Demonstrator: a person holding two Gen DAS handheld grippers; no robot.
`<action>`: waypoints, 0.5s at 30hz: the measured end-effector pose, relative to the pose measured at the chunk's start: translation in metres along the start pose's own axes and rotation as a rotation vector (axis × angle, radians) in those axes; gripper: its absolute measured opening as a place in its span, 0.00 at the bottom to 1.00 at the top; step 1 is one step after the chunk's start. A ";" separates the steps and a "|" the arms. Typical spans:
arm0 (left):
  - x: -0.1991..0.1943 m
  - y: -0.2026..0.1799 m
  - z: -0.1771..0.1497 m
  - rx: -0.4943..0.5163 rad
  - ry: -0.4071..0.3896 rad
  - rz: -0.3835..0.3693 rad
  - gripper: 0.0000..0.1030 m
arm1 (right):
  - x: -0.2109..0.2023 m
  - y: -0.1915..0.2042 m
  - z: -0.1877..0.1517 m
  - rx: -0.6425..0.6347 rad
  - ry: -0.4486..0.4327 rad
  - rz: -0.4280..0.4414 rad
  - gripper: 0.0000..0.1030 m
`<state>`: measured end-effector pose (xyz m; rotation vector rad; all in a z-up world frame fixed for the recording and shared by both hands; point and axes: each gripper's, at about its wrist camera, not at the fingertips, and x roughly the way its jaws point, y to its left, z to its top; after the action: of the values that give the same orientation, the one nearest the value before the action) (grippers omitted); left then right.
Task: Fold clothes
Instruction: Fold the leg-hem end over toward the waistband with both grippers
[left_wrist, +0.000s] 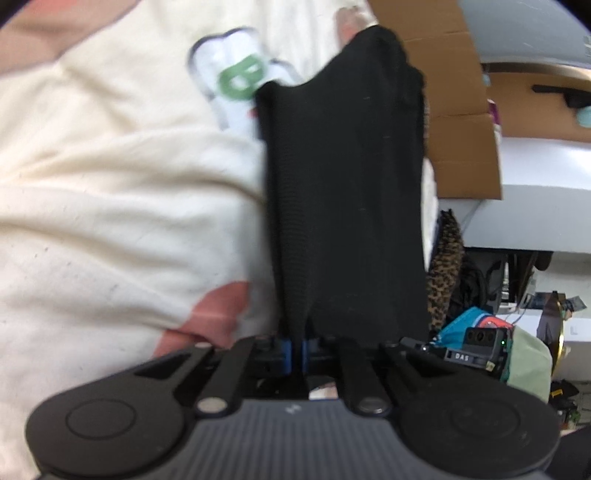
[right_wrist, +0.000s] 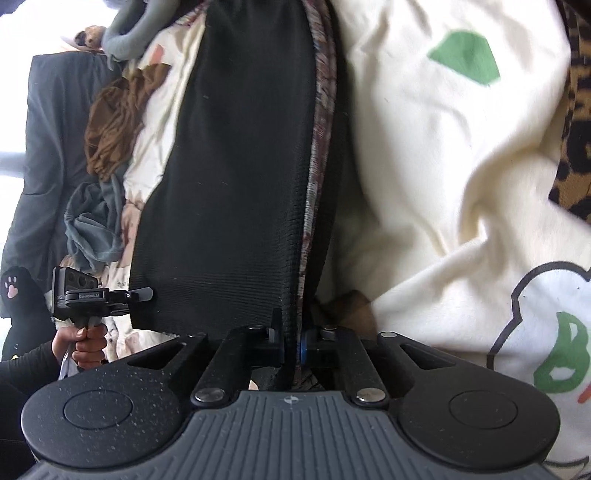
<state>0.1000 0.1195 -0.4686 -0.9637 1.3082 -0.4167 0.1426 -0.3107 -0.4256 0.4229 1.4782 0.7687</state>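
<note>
A: Where is the black garment (left_wrist: 343, 192) now?

B: It hangs stretched between the two tongs, above the cream blanket (left_wrist: 110, 192) on the bed. The left tongs (left_wrist: 296, 354) are closed on one edge of it, and the right tongs (right_wrist: 293, 345) are closed on another edge, where a patterned lining (right_wrist: 321, 147) shows.

A: What can go wrong from here?

B: I think the bite is small on both sides. Only a thin fold sits between the blue pads (left_wrist: 306, 356), so if the hands pull apart too strongly, the knit can slip out and one side falls.

A: And the surface below?

B: It is soft and wrinkled. The garment may land with creases, and the fold then becomes crooked. Also the leopard cloth (right_wrist: 576, 122) and the brown cloth (right_wrist: 114, 122) lie near, so a hanging corner can drag over them.

A: Is the fold already made?

B: I cannot tell; the far end of the garment is blurred.
</note>
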 end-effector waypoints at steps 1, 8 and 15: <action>-0.004 -0.007 -0.002 0.008 -0.005 -0.005 0.04 | -0.004 0.005 0.000 -0.009 -0.009 0.002 0.04; -0.047 -0.042 0.006 0.065 -0.025 0.028 0.04 | -0.036 0.042 -0.004 -0.066 -0.058 0.020 0.04; -0.096 -0.047 -0.013 0.077 -0.040 0.054 0.04 | -0.061 0.073 -0.020 -0.115 -0.069 0.032 0.04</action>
<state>0.0745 0.1599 -0.3721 -0.8670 1.2701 -0.4012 0.1133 -0.3054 -0.3331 0.3830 1.3580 0.8526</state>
